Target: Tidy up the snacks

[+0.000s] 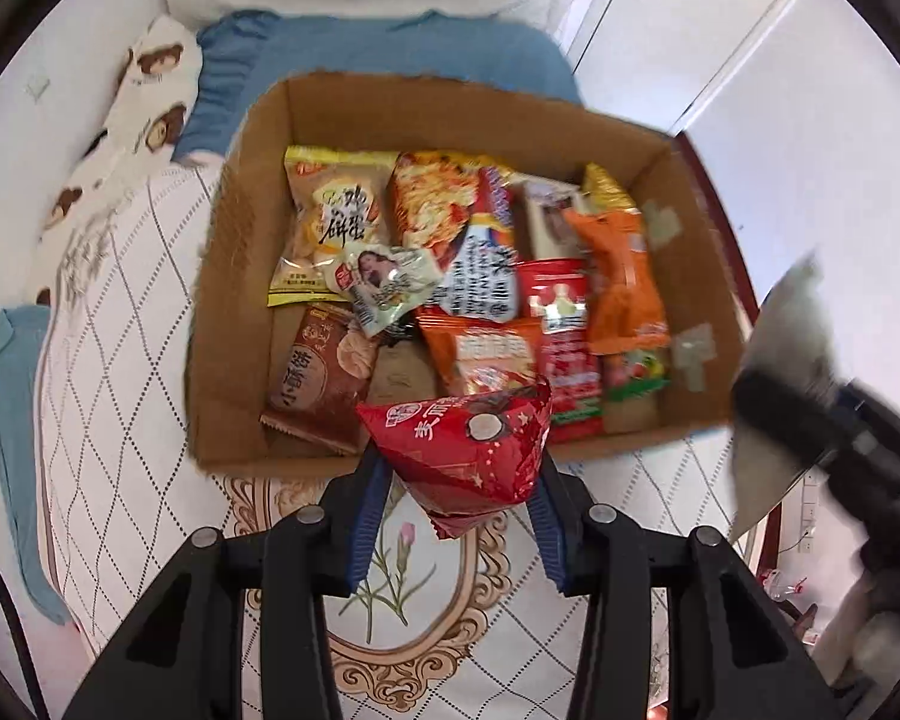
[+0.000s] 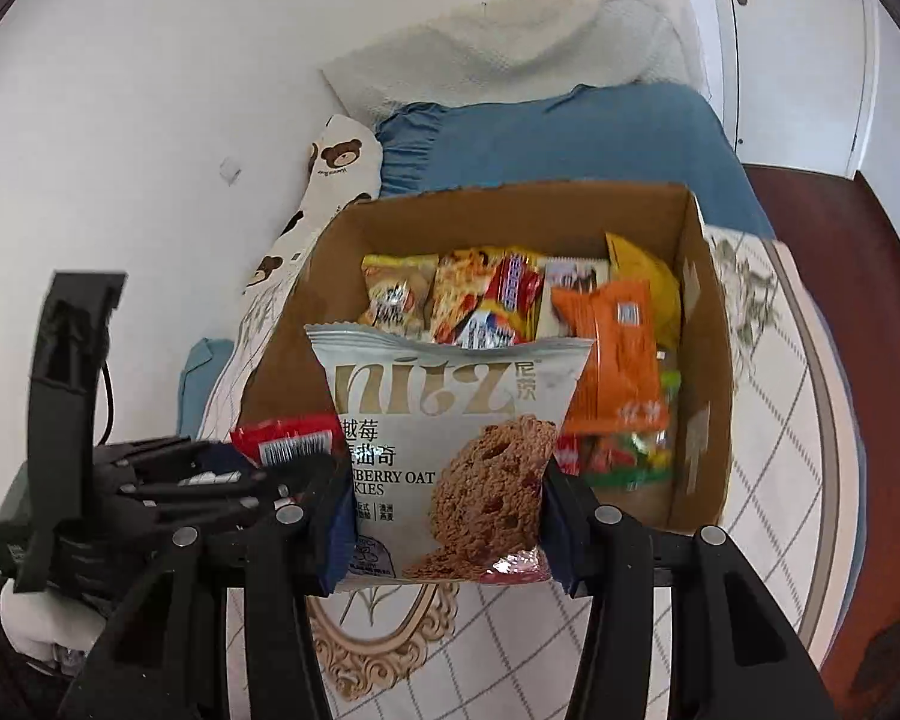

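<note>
An open cardboard box [image 1: 240, 276] sits on a bed and holds several snack packets. My left gripper [image 1: 459, 468] is shut on a red triangular snack packet [image 1: 468, 444] at the box's near edge. My right gripper [image 2: 444, 480] is shut on a silver cranberry oat cookie packet [image 2: 450, 444], held upright in front of the same box [image 2: 699, 360]. The left gripper and its red packet [image 2: 285, 441] show at the left of the right wrist view. The right gripper and its silver packet [image 1: 792, 348] show blurred at the right of the left wrist view.
The bed has a white quilted cover with a floral oval [image 1: 414, 600]. A blue pillow [image 1: 390, 54] and a bear-print pillow [image 1: 150, 96] lie behind the box. A white wall is at the left, a door [image 2: 780, 30] and dark wood floor [image 2: 858, 360] at the right.
</note>
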Demonstrator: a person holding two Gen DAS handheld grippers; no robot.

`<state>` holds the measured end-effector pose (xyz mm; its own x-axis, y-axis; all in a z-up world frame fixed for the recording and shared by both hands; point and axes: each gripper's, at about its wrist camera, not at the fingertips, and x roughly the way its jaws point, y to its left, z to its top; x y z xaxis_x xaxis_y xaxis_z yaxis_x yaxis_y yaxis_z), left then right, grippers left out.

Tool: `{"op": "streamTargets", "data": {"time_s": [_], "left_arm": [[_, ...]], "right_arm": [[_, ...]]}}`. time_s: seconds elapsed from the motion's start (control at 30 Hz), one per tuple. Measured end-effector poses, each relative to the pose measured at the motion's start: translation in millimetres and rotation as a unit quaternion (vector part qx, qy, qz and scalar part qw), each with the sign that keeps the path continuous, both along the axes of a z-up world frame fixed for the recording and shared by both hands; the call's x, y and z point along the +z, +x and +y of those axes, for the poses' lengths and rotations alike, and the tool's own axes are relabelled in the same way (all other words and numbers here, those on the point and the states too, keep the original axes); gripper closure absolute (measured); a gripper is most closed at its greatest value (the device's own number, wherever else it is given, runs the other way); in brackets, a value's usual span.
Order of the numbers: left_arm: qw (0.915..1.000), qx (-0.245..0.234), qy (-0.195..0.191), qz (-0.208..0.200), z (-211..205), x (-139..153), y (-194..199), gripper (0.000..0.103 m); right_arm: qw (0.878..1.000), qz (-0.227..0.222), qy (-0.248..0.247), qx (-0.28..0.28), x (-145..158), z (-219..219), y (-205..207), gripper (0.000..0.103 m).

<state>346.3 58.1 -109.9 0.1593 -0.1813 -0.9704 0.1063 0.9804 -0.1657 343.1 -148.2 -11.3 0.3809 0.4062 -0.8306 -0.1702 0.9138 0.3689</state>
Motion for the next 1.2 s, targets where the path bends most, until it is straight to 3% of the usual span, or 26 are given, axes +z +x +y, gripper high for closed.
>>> {"op": "streamTargets", "data": {"time_s": [0.13,0.23,0.47,0.5,0.53,0.57,0.6,0.67,0.9,0.97,1.07,1.2], "left_arm": [[0.9984,0.004,0.038,0.041,4,-34,37,0.062],[0.9974,0.012,0.034,0.061,5,-50,51,0.062],[0.9967,0.026,0.049,0.059,11,-60,67,0.062],[0.9965,0.031,0.05,0.06,14,-61,72,0.06],[0.9961,0.042,0.051,0.059,19,-61,74,0.056],[0.9961,0.05,0.046,0.057,22,-60,77,0.051],[0.996,0.055,0.042,0.056,26,-60,81,0.048],[0.9956,0.064,0.041,0.054,32,-59,85,0.031],[0.996,0.063,0.06,0.023,35,-47,100,0.022],[0.9956,0.059,0.073,0.008,30,-53,102,0.006],[0.9946,0.06,0.083,-0.019,26,-42,101,0.005],[0.9947,0.062,0.077,-0.029,27,-31,99,0.004]], "right_arm": [[1.0,0.019,-0.019,0.002,-10,11,66,0.05],[0.999,0.035,-0.03,0.006,-24,19,103,0.05],[0.995,0.082,-0.048,0.014,-69,40,168,0.048],[0.995,0.086,-0.049,0.01,-74,42,173,0.045],[0.994,0.095,-0.049,0.007,-80,42,181,0.028],[0.993,0.101,-0.052,0.004,-84,41,183,0.012],[0.993,0.102,-0.055,-0.002,-85,40,186,0.009],[0.993,0.099,-0.057,-0.008,-86,35,188,0.009],[0.993,0.085,-0.081,-0.029,-72,13,171,0.007],[0.991,0.072,-0.106,-0.036,-64,7,158,0.003],[0.987,0.054,-0.141,-0.05,-58,-1,138,0.003],[0.986,0.052,-0.15,-0.058,-55,-14,114,0.003]]}}
